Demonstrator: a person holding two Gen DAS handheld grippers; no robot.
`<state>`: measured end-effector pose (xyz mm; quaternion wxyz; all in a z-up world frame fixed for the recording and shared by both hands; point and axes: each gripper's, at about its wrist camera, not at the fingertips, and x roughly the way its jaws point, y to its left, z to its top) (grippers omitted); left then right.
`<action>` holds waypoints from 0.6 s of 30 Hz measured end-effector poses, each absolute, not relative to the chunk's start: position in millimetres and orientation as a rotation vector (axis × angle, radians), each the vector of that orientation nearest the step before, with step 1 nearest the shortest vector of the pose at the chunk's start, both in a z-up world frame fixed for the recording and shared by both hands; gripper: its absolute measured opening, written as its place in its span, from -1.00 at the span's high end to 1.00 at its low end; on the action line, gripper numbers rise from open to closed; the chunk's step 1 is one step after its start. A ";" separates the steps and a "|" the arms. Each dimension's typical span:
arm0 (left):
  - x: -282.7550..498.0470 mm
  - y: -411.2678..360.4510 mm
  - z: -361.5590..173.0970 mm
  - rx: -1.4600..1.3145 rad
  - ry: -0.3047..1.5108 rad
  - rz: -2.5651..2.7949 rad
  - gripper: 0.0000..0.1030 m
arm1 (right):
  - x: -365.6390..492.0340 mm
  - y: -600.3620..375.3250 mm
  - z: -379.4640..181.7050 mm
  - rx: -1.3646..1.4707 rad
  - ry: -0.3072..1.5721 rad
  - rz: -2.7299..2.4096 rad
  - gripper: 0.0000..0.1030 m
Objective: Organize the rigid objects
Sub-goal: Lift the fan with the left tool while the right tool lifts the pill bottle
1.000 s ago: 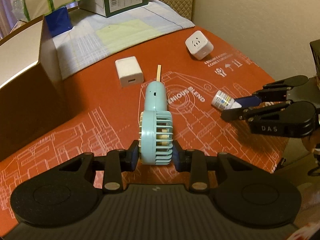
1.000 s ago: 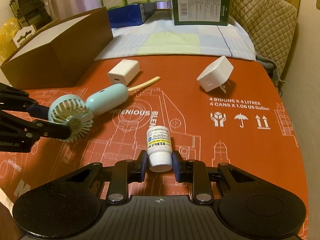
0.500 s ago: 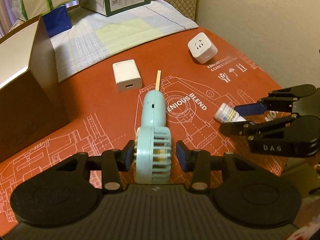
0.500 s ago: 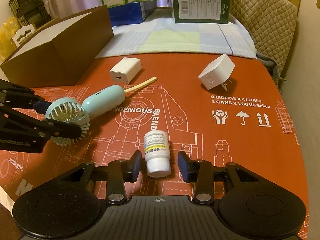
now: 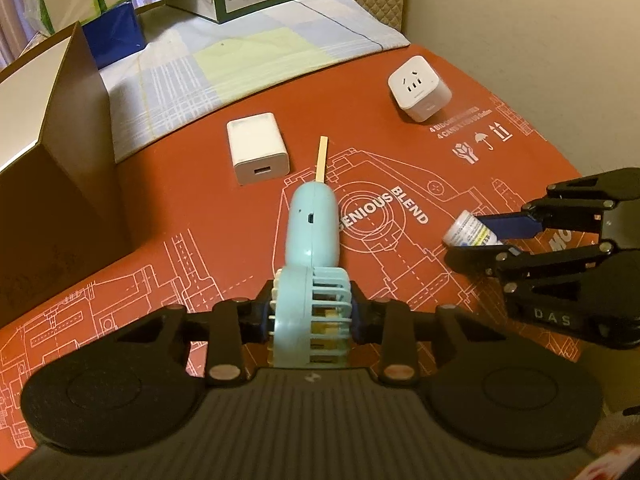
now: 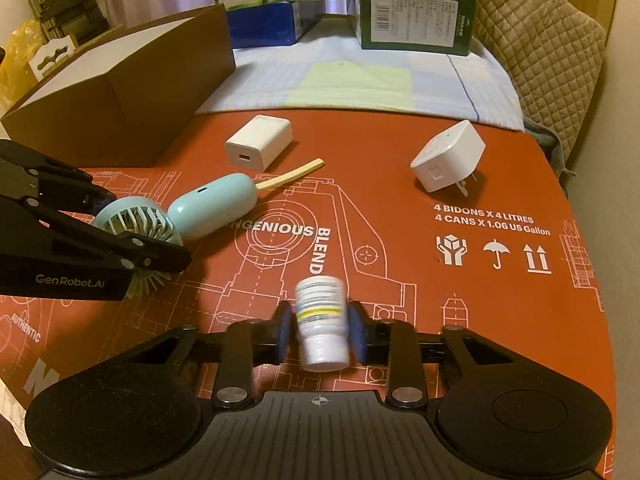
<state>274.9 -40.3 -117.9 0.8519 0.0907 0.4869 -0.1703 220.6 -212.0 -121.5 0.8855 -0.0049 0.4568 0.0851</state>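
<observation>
My left gripper [image 5: 312, 316] is shut on the head of a light-blue handheld fan [image 5: 314, 236], whose handle points away over the red mat; it also shows in the right wrist view [image 6: 180, 216]. My right gripper [image 6: 320, 328] has its pads around a small white pill bottle [image 6: 322, 320], which looks blurred; small gaps show on both sides. From the left wrist view the bottle [image 5: 470, 232] sits between the right gripper's fingers.
On the red printed mat [image 6: 480, 280] lie a white charger block [image 5: 256, 154], a thin wooden stick [image 5: 322, 158] and a white plug cube [image 5: 418, 88]. A brown cardboard box [image 6: 120, 88] stands at the left. Green and blue boxes stand on the cloth behind.
My left gripper opened around the fan half a second ago and has shut on its head again. My right gripper opened on the bottle, then narrowed around it; the bottle shifted.
</observation>
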 end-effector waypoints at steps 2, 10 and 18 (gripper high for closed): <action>274.1 -40.6 -117.8 0.192 1.024 -0.356 0.42 | 220.7 -211.7 -121.8 -0.012 0.950 0.175 0.53; 272.1 -40.8 -117.5 0.184 1.030 -0.345 0.42 | 220.3 -211.3 -122.2 -0.018 0.950 0.175 0.53; 270.2 -40.7 -117.4 0.183 1.030 -0.345 0.42 | 219.2 -210.5 -121.8 -0.020 0.951 0.175 0.53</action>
